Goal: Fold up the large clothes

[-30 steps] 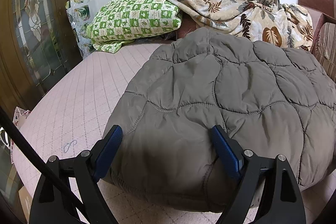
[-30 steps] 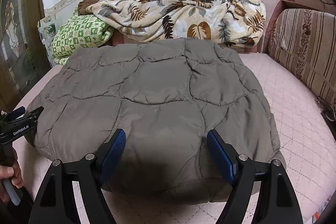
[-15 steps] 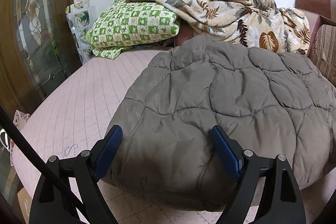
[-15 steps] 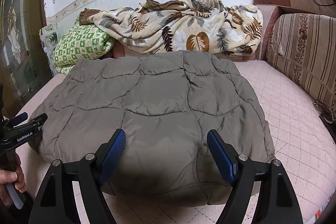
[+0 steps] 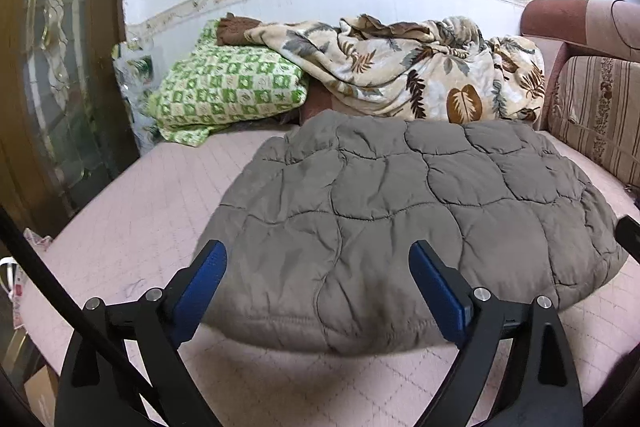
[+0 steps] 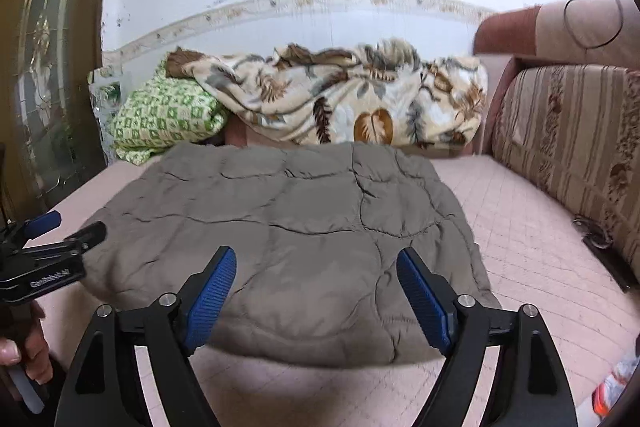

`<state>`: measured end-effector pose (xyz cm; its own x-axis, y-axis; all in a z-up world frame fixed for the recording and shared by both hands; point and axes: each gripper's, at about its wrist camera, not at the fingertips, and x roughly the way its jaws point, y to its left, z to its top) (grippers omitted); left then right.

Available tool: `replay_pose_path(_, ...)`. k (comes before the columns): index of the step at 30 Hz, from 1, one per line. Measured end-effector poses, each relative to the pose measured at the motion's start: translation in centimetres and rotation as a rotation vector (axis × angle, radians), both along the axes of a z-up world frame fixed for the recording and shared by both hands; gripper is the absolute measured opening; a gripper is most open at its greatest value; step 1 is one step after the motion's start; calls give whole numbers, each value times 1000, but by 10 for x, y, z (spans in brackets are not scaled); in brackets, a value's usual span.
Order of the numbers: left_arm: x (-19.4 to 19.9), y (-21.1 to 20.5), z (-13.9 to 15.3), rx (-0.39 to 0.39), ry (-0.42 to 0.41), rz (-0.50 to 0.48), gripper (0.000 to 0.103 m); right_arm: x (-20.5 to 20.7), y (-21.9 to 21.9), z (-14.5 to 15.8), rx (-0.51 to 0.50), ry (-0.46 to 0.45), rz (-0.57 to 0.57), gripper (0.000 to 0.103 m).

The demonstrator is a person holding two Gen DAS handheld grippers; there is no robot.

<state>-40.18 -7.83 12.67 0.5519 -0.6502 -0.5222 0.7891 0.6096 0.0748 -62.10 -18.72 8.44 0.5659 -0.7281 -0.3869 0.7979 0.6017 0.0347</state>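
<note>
Quilted grey-brown jacket (image 5: 400, 219) is lying folded into a broad pad on the pink mattress (image 5: 132, 211), filling the middle of both wrist views, its long axis running left to right across each frame and its rounded near hem sitting just ahead of the blue pads. In the left wrist view the left gripper (image 5: 320, 287) is framing the lower-left part of that hem; its jaws have just been opening, they are standing wide, and the hem shows between them with neither pad pressing on it. In the right wrist view the right gripper (image 6: 316, 291) is doing the same over the lower-centre of the hem, released, with the jacket's right edge falling away toward the lower right. Each gripper is lying about equally near its own end of the hem, so either could take its corner; the far edge, by the leaf-print blanket (image 5: 420, 67) and green checked pillow (image 5: 228, 87) at the top of frame, is well apart from both. A striped cushion (image 6: 568, 155) is standing at the right.
</note>
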Motion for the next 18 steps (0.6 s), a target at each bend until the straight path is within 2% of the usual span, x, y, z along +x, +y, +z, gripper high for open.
replay_pose_path(3, -5, 9, 5, -22, 10, 7, 98, -2, 25, 4, -81, 11, -6, 94)
replay_pose_path(6, -12, 19, 11, -47, -24, 5, 98, -7, 44, 7, -123, 4, -17, 97)
replay_pose_path(9, -17, 24, 14, -56, -32, -5, 99, -7, 47, 7, -118, 5, -20, 98)
replay_pose_path(13, -22, 21, 10, -5, -23, -15, 99, -5, 45, 5, -108, 16, -24, 98)
replay_pose_path(18, -27, 25, 12, -20, -26, -29, 99, -4, 45, 4, -97, 19, -25, 98)
